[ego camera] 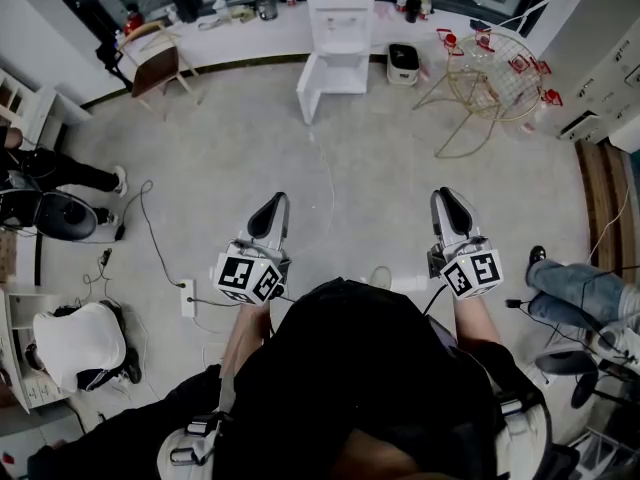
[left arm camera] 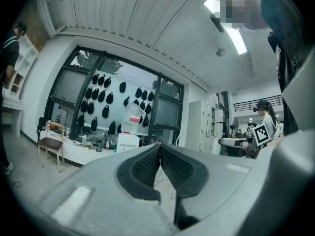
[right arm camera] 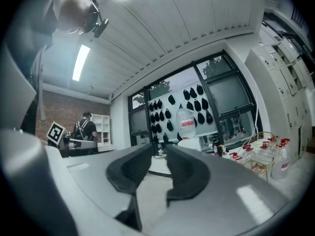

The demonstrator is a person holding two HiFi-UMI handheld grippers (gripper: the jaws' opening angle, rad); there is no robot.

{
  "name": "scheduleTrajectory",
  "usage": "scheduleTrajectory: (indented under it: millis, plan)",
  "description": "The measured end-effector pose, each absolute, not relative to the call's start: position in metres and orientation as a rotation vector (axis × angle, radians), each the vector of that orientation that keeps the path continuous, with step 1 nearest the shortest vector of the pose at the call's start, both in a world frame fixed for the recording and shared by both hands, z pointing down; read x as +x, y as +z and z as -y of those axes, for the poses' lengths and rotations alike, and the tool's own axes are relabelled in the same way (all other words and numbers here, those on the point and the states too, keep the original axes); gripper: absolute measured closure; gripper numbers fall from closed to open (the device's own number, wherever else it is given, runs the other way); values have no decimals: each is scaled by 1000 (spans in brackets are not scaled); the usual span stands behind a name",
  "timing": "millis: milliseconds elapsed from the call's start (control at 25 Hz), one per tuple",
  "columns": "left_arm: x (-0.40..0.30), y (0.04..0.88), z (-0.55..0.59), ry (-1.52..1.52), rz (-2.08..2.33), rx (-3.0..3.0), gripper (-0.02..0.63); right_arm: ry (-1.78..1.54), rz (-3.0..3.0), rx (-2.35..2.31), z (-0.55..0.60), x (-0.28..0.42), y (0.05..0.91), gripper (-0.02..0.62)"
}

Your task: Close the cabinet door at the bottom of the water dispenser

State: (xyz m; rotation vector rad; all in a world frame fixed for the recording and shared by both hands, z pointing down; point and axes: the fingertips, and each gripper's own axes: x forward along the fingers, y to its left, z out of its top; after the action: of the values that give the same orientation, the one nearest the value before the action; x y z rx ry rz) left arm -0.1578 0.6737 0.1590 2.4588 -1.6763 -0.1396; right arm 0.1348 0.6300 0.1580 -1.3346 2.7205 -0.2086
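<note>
Left gripper [ego camera: 274, 208]: jaws pressed together, empty. Bare floor [ego camera: 330, 158] ahead to water dispenser [ego camera: 340, 13] at far wall; cabinet door [ego camera: 312, 88] swung open leftward. Right gripper [ego camera: 447, 206]: narrow gap, empty. Bottle [left arm camera: 134, 118] shows in gripper views only.

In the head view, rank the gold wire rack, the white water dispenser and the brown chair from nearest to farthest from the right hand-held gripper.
From the right hand-held gripper:
1. Gold wire rack, ahead, slightly right.
2. White water dispenser, ahead left, at the counter.
3. Brown chair, far left.
</note>
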Motion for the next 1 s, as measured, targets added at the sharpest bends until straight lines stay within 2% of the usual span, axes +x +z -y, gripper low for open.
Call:
scheduleTrajectory:
  millis: [40, 80, 120, 200, 240, 360, 1000]
  plan:
    - [-157, 159, -671, -136, 1686, 2454, 569, -191, -2731, -1325, -630, 133, 157, 474]
    - [-156, 160, -668, -126, 1697, 2444, 432, -174, -2736, -1324, -629, 133, 156, 384]
    - [-154, 161, -665, -107, 1715, 2432, 332, -161, -2732, -1332, -627, 133, 155, 328]
    - [-151, 162, -659, -62, 1760, 2415, 175, -138, -2708, -1358, -624, 138, 153, 255]
    - [-149, 162, -657, -47, 1782, 2409, 145, -126, -2694, -1371, -622, 142, 151, 217]
    - [-143, 161, -649, -41, 1821, 2388, 107, -107, -2677, -1396, -616, 156, 151, 173]
    - [-29, 165, -600, -37, 1849, 2337, 107, -140, -2730, -1309, -560, 247, 156, 153]
